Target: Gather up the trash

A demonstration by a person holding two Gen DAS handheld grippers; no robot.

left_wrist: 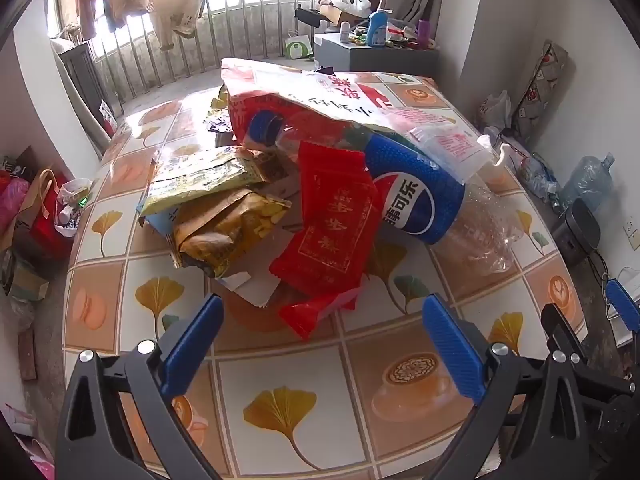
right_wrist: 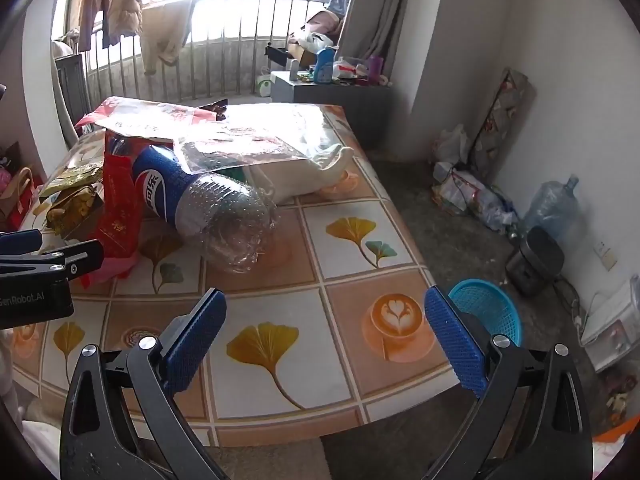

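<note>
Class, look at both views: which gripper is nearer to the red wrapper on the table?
Left. The left gripper hangs open just in front of the red wrapper; the right gripper is off to its right, farther back.

Left wrist view looks steeply down over its open fingers, close to the trash pile (left_wrist: 280,200) on the table (left_wrist: 280,364); right wrist view stands further right at the table's near edge, tilted down less, taking in floor and basket (right_wrist: 490,308). Both share the bottle (left_wrist: 416,196) (right_wrist: 192,196), the table and the far railing (left_wrist: 192,52) (right_wrist: 224,60); the left gripper shows at the right view's left edge.
</note>
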